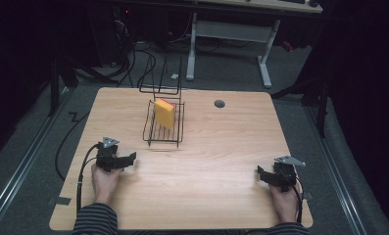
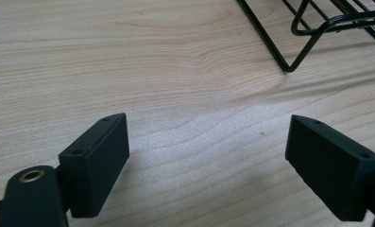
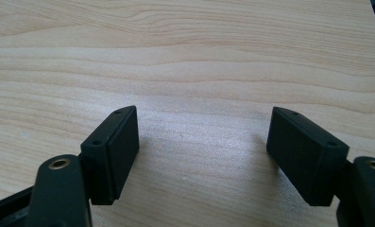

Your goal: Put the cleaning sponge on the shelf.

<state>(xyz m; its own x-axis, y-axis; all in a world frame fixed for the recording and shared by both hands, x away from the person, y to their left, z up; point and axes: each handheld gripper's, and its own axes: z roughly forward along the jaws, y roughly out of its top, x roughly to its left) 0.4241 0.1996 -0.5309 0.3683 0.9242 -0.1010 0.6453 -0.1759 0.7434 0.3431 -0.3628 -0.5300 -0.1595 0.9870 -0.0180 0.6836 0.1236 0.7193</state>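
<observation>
Fig.: yellow rectangular sponge (image 1: 164, 113) is standing on edge in the black wire rack (image 1: 151, 132), mid-bench, long axis running away from the person. It is lying ahead and to the right of the left gripper (image 1: 131, 157), the nearer one; the right gripper (image 1: 259, 171) is sitting well apart. Both are resting spread, pinching nothing. Left gripper view is catching the rack's corner (image 2: 289, 66) w/o the sponge; right gripper view is giving bare light-wood bench (image 3: 199, 61).

wire rack (image 2: 317, 28) cut off by frame edge

No legible text or labels
</observation>
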